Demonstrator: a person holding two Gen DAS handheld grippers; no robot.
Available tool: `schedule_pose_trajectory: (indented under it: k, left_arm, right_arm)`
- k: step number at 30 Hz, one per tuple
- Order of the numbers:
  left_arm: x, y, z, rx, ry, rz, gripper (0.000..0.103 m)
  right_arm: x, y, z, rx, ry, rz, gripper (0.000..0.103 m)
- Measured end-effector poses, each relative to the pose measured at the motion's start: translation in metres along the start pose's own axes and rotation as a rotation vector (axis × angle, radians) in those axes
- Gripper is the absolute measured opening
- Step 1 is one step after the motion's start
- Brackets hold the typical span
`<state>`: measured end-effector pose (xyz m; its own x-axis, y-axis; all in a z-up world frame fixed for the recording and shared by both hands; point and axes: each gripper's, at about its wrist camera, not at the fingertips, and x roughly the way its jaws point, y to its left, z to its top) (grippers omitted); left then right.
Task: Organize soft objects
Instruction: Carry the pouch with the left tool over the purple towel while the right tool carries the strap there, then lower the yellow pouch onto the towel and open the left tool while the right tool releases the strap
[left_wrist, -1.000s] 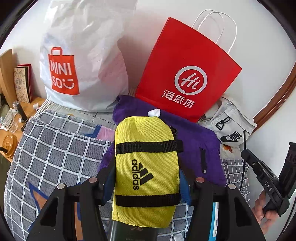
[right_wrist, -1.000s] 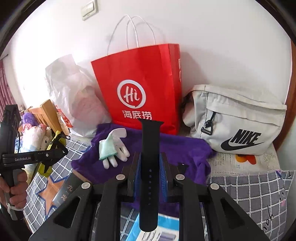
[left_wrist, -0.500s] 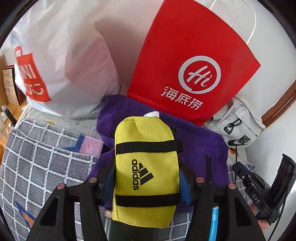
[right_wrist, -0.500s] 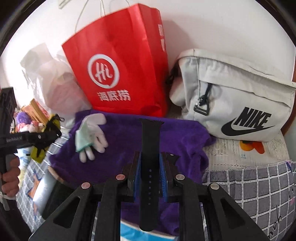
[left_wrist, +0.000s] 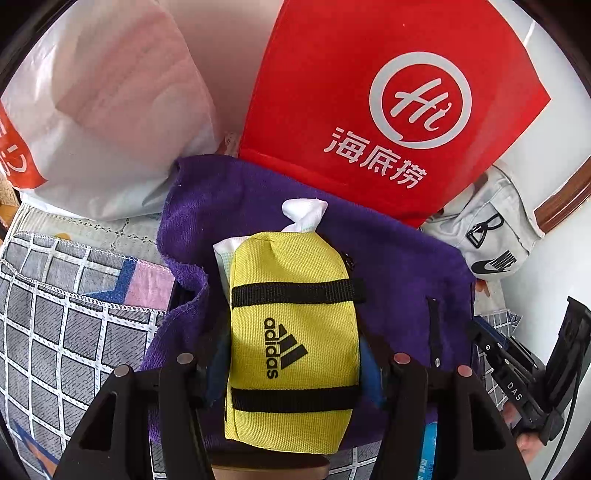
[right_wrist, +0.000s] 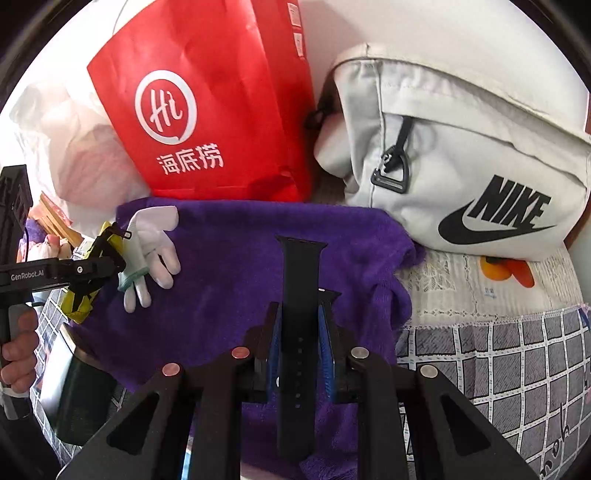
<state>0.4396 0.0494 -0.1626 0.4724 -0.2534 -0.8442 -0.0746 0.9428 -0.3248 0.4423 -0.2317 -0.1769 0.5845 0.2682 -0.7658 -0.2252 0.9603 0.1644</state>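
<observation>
My left gripper (left_wrist: 293, 363) is shut on a yellow Adidas pouch (left_wrist: 293, 332) and holds it over a purple towel (left_wrist: 391, 266) spread on the bed. A white glove (left_wrist: 304, 214) lies on the towel just beyond the pouch; it also shows in the right wrist view (right_wrist: 153, 251), next to the left gripper (right_wrist: 92, 273). My right gripper (right_wrist: 299, 336) is shut on a black watch strap (right_wrist: 299, 325) above the towel (right_wrist: 229, 266).
A red paper bag (right_wrist: 218, 110), a white plastic bag (left_wrist: 103, 110) and a grey Nike bag (right_wrist: 461, 166) stand along the wall behind the towel. A grey checked sheet (right_wrist: 498, 369) covers the bed. A dark box (right_wrist: 70, 387) lies at the towel's left edge.
Both grippers have moved forward and lower toward the towel and bags, each keeping its hold. The pouch now hangs close over the white glove.
</observation>
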Motion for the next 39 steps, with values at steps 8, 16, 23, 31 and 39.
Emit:
schedule_pose_trajectory:
  k: [8, 16, 23, 31, 39]
  left_arm:
    - [0.009, -0.001, 0.002, -0.007, 0.012, 0.006, 0.058]
    - [0.016, -0.003, 0.005, -0.017, 0.028, 0.004, 0.063]
    - [0.015, -0.004, 0.006, -0.036, 0.027, -0.027, 0.075]
    - [-0.002, -0.010, 0.005, -0.022, 0.009, -0.013, 0.075]
    - [-0.057, -0.016, -0.017, 0.010, -0.049, 0.023, 0.075]
  right_arm:
    - [0.010, 0.001, -0.004, -0.002, 0.038, -0.007, 0.020]
    - [0.010, 0.000, -0.003, -0.008, 0.040, -0.008, 0.021]
    - [-0.001, -0.002, -0.001, 0.008, 0.005, 0.018, 0.041]
    - [-0.015, 0.006, 0.002, -0.012, -0.010, 0.022, 0.041]
    - [-0.073, 0.023, 0.000, -0.023, -0.119, 0.039, 0.057]
